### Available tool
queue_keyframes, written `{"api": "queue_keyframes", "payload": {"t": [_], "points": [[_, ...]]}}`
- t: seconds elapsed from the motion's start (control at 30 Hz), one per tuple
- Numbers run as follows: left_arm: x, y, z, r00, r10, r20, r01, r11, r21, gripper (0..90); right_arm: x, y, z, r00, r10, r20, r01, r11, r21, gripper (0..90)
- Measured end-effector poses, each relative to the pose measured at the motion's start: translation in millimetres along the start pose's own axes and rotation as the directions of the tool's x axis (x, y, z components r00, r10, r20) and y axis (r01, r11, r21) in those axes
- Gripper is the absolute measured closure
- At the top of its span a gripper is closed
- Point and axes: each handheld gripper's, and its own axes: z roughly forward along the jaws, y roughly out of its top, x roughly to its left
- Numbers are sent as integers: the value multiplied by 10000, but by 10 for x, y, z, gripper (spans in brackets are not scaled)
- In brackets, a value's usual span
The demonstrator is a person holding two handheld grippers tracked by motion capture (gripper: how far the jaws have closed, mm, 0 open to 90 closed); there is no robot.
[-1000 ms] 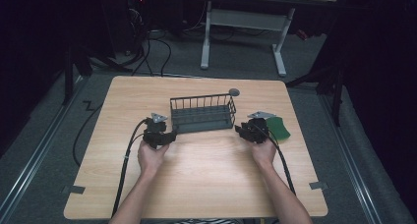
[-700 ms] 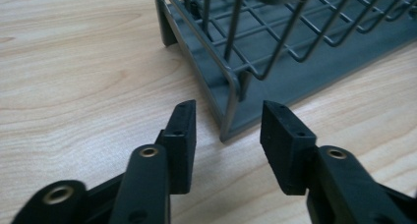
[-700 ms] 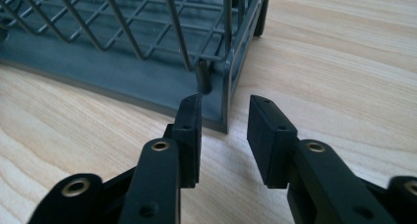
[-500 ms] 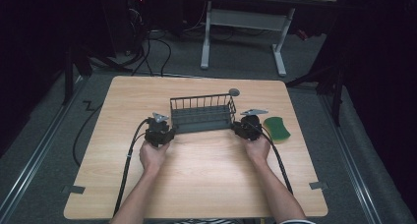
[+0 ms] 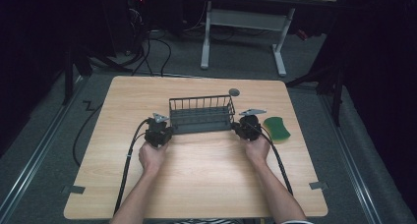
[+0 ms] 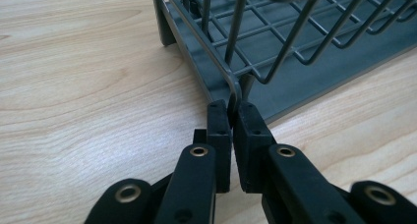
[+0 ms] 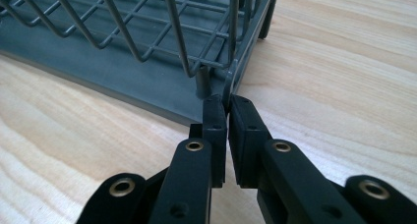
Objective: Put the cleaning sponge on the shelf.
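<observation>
Wire is what we are seeing at the middle of the desk [image 5: 206, 184] in the high view: a grey wire rack [image 5: 201, 114] is sitting there, long side toward us. The left gripper [image 5: 163, 131] is meeting the rack's near left corner and the right gripper [image 5: 238, 127] is meeting its near right corner, each carried by a hand coming in from the near edge. A green sponge [image 5: 277, 127] is lying just right of the right gripper, and a small grey disc [image 5: 234, 92] is resting just beyond the rack's far right corner. Cables are trailing from both grippers toward the near edge.

In the left gripper view, we are looking along the left gripper [image 6: 231, 114], whose jaws have just been closing and are now clamping the bent corner wire of the rack [image 6: 305, 42] between their tips. The rack's flat grey base is resting on the wood.

In the right gripper view, we are finding the same at the other end: the right gripper [image 7: 226, 106] has just been closing its jaws, and they are now pinching the rack's [image 7: 147, 37] corner wire, with the rack spreading away to the left and bare desk on the right.
</observation>
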Motion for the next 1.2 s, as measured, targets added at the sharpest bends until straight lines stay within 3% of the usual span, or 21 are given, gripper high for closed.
{"api": "queue_keyframes", "payload": {"t": [0.13,0.5,0.73,0.97,1.13,1.2], "points": [[-3,-18,-49,9995,315,-55,-314,9994,132,862,33,-32,-33,9998,-45,-175,45,10000,38,861],[16,-165,-214,9987,470,181,-473,9988,150,863,141,-58,-92,9983,-391,-422,401,9989,238,861],[12,-364,-452,9974,656,290,-665,9973,317,864,321,-77,-199,9902,-1055,-920,1104,9926,500,860],[-22,-529,-653,9967,763,281,-776,9958,487,864,452,-181,-263,9861,-1084,-1258,1130,9931,302,860],[-76,-759,-886,9975,679,181,-686,9967,439,863,608,-240,-329,9790,-1407,-1477,1478,9883,385,860],[-77,-784,-911,9977,655,184,-662,9969,432,863,654,-249,-341,9756,-1528,-1580,1609,9862,397,860]]}}
